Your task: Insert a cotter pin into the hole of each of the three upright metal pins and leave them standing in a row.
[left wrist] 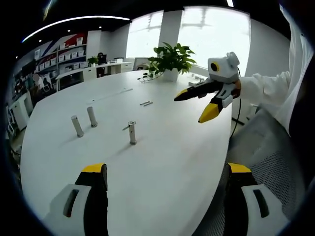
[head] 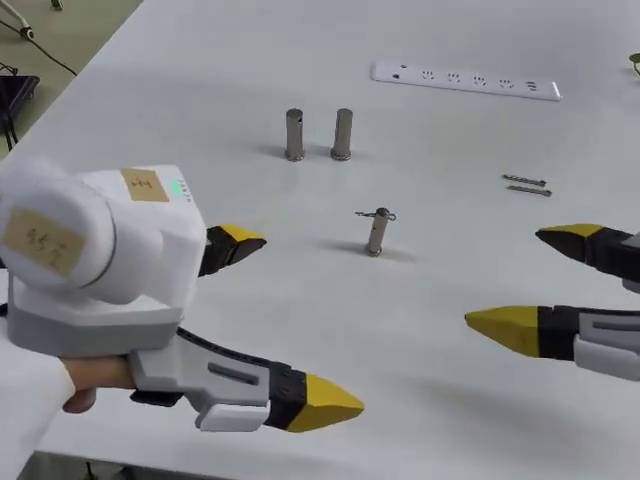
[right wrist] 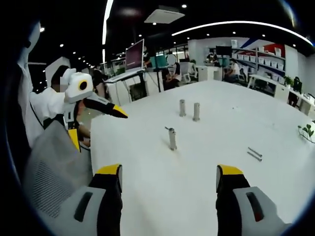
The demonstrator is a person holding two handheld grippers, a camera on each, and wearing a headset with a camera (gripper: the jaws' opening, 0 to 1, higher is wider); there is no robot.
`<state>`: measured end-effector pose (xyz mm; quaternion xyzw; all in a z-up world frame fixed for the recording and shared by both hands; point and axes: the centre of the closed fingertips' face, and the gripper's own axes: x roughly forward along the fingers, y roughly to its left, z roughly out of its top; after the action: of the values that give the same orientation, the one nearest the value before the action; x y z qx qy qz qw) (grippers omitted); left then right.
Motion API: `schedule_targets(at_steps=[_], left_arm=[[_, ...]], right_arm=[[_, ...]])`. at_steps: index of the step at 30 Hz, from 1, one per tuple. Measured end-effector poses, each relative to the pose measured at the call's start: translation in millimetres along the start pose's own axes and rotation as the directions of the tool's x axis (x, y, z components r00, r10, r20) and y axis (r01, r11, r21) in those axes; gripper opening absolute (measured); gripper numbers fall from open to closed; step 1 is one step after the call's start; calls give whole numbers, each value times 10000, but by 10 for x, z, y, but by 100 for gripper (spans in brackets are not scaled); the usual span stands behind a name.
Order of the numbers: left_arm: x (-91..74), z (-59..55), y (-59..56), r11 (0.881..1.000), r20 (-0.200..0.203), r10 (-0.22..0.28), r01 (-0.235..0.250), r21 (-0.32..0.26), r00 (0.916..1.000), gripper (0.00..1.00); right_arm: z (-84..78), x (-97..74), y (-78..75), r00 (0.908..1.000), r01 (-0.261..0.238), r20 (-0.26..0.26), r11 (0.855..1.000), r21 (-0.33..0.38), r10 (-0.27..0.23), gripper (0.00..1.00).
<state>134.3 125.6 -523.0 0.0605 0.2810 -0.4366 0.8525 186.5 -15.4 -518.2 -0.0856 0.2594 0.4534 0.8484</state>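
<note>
Three upright metal pins stand on the white table (head: 300, 320). Two bare pins, one (head: 294, 135) and the other (head: 342, 135), stand side by side at the back. A third pin (head: 377, 232) stands nearer, with a cotter pin (head: 374, 214) through its top hole. Two loose cotter pins (head: 526, 186) lie to the right. My left gripper (head: 290, 325) hovers open at the lower left, nothing between its jaws. My right gripper (head: 520, 285) hovers open at the right edge, empty too. In the left gripper view the fitted pin (left wrist: 132, 132) stands ahead; in the right gripper view it (right wrist: 172, 139) stands ahead too.
A white power strip (head: 465, 81) lies at the back of the table. A potted plant (left wrist: 170, 60) stands at the table's far end in the left gripper view. Office desks and shelves lie beyond.
</note>
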Motion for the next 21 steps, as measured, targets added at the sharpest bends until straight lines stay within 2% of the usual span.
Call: schedule_targets(at_steps=[3, 5, 10, 14, 18, 19, 21], left_arm=[[-40, 14, 22, 9999, 126, 95, -94, -73, 9999, 99], [-71, 8, 45, 9997, 122, 174, -172, -167, 9998, 99], [-176, -18, 193, 9957, 110, 697, -689, -619, 9975, 99], [-233, -84, 251, 9942, -16, 713, -712, -809, 9975, 99], [-258, -143, 294, 9924, -194, 844, -858, -883, 9962, 99], [-266, -159, 323, 9887, -283, 997, -1022, -1098, 9946, 99], [-266, -161, 340, 9854, -269, 995, -1023, -1362, 9947, 98]], right_arm=[[-3, -60, 3, 9998, 160, 108, 9997, 159, -161, 76], [-19, -86, -8, 9995, 288, 76, 9991, 327, -291, 80], [-117, -168, 26, 9983, 471, -375, 9976, 501, -452, 92], [-170, -215, 64, 9973, 509, -556, 9967, 638, -474, 97], [-206, -254, 117, 9972, 440, -646, 9953, 859, -385, 96], [-223, -262, 118, 9964, 504, -718, 9948, 884, -441, 97], [-232, -278, 134, 9964, 532, -707, 9949, 860, -472, 98]])
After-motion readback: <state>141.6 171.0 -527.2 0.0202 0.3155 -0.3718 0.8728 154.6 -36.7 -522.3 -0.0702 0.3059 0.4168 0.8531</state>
